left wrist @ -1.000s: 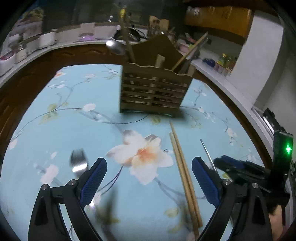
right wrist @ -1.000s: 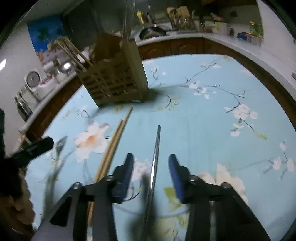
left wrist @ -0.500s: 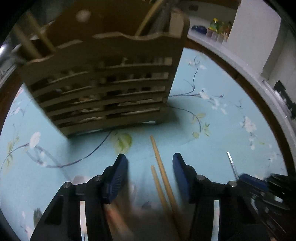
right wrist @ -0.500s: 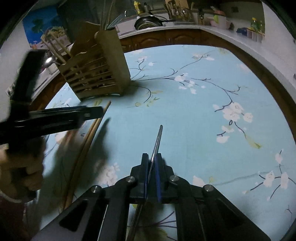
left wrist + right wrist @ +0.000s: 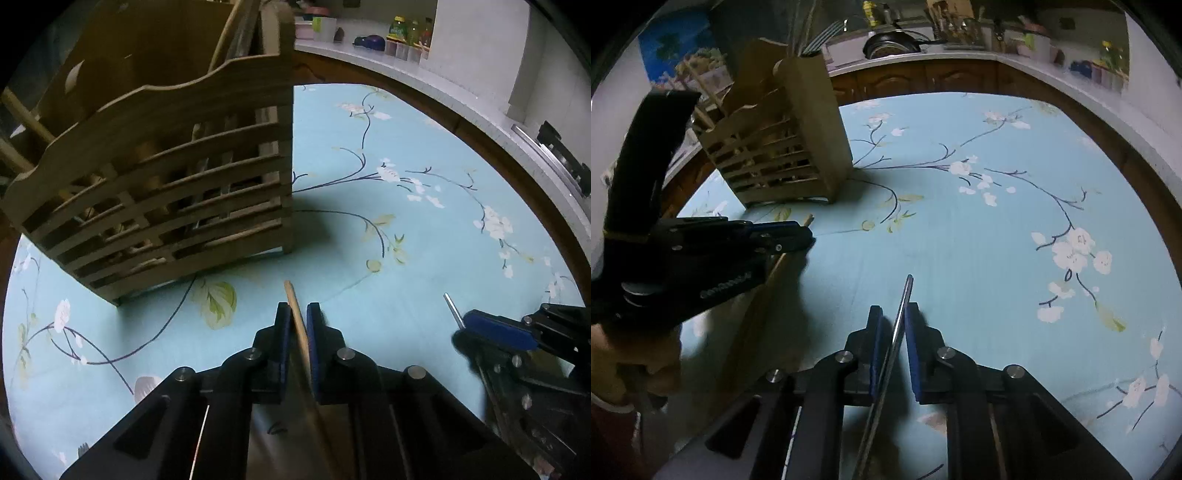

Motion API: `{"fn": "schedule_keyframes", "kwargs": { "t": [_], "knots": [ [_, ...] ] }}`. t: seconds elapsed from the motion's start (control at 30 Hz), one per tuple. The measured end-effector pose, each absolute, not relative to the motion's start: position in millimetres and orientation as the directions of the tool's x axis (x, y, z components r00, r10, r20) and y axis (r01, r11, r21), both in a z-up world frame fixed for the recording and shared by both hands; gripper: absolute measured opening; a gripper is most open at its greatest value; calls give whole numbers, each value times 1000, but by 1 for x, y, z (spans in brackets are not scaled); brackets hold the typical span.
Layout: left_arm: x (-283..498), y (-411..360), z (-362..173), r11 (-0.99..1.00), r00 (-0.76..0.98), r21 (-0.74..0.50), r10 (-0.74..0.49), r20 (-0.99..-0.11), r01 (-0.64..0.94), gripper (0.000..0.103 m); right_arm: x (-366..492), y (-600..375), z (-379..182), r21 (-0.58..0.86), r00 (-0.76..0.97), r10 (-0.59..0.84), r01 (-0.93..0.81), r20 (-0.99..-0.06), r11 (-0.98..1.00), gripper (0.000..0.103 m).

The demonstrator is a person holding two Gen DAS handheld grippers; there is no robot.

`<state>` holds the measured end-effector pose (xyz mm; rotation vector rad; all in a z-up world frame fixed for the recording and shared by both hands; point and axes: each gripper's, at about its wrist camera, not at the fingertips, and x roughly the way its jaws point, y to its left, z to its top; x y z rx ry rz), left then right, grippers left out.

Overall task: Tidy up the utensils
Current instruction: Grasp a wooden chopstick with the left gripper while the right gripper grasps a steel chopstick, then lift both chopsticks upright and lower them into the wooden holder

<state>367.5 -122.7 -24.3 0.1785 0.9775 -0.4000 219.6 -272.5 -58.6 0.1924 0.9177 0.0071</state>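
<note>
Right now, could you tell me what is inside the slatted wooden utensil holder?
Through the slatted wooden utensil holder gaps, pale wooden sticks stand inside, handles poking above the rim. The slats and solid side cover everything else.

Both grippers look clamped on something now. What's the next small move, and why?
Probably lift both straight up off the tablecloth. The left gripper is shut on a wooden chopstick and the right gripper on a thin metal utensil, both low over the cloth. The wooden caddy stands just ahead, so its rim must be cleared first.
</note>
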Motion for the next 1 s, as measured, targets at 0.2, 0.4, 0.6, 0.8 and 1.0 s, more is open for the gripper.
{"fn": "schedule_keyframes", "kwargs": {
  "t": [0.2, 0.4, 0.6, 0.8, 1.0],
  "knots": [
    [345, -99, -4, 907, 499, -137, -339, -798, 398, 3, 212, -274, -49, 244, 633, 143, 74, -761, 967, 5],
    [306, -69, 38, 886, 559, -227, -435, -706, 404, 3, 189, -266, -10, 288, 706, 184, 31, -684, 957, 5],
    [251, -31, 79, 870, 638, -280, -489, -595, 405, 3, 160, -255, 34, 304, 777, 204, -17, -596, 952, 5],
    [210, 12, 100, 862, 698, -329, -506, -507, 386, 3, 139, -247, 68, 302, 830, 206, -48, -519, 952, 5],
    [175, 41, 111, 861, 731, -344, -502, -462, 374, 3, 121, -242, 91, 289, 860, 206, -72, -468, 955, 5]
  ]
}}
